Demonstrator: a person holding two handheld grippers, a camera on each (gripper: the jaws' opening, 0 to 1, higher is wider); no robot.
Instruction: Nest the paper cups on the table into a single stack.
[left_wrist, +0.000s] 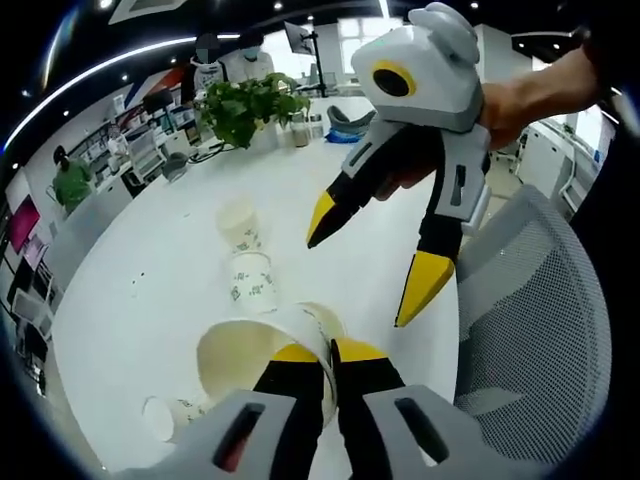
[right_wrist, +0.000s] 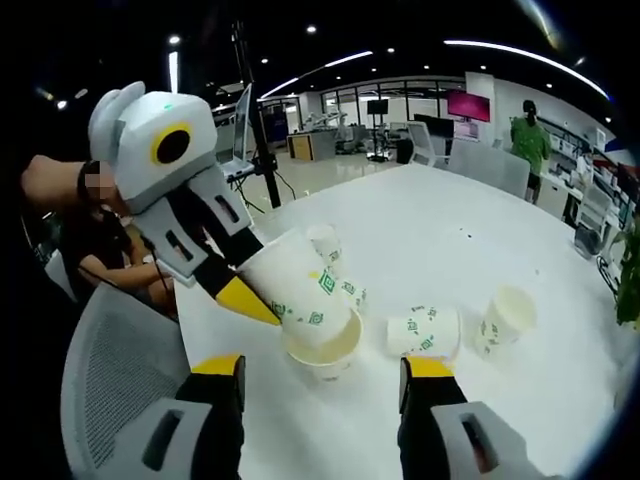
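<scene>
Clamped on the rim of a paper cup (left_wrist: 262, 358), the left gripper (left_wrist: 330, 352) has its yellow-tipped jaws nearly together on the cup wall; in the right gripper view that held cup (right_wrist: 296, 288) hangs tilted, its base over the mouth of an upright cup (right_wrist: 326, 357) on the white table (right_wrist: 450, 230). Spread wide and holding nothing, the right gripper (right_wrist: 322, 372) hovers above the table beside a grey mesh chair (left_wrist: 540, 330). Counted in the right gripper view, six cups show: the held one, the upright one under it, two lying behind it (right_wrist: 335, 262), one on its side (right_wrist: 424, 331) and one upright to its right (right_wrist: 504, 318). Bare tabletop stretches beyond the cups toward a potted plant (left_wrist: 245, 108); the near table edge runs by the chair.
</scene>
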